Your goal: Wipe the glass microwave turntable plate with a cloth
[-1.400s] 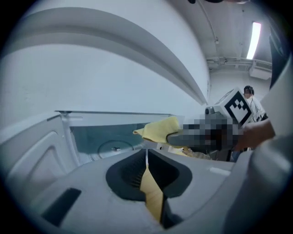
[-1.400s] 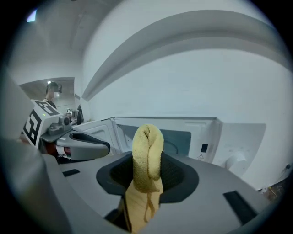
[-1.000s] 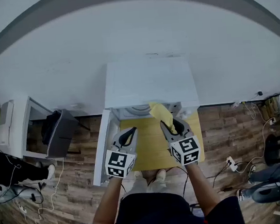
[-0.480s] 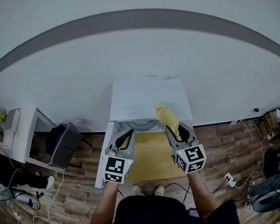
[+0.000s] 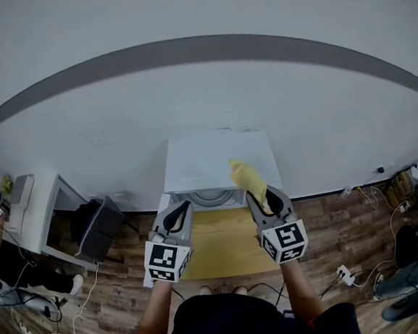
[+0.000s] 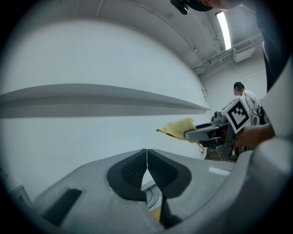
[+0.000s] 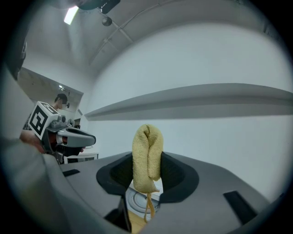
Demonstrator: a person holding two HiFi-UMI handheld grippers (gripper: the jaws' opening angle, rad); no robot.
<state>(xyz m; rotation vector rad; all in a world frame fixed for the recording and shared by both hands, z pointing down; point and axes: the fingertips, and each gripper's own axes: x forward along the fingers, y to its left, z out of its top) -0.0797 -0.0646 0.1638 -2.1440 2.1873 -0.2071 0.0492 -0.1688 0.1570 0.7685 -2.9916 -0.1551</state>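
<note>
With your right gripper [image 5: 260, 197] pinching the limp cloth [image 7: 147, 155] and left gripper [image 6: 147, 165] closed empty, treat the glass plate [image 5: 211, 196] as heavy, slick, breakable: steady its rim.

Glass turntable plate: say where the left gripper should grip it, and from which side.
Probably the near rim of the glass turntable plate, approached from the person's side. It lies flat, its far part hidden under the white microwave, so only that edge is exposed. The left gripper, now shut, must open its fingers first.
</note>
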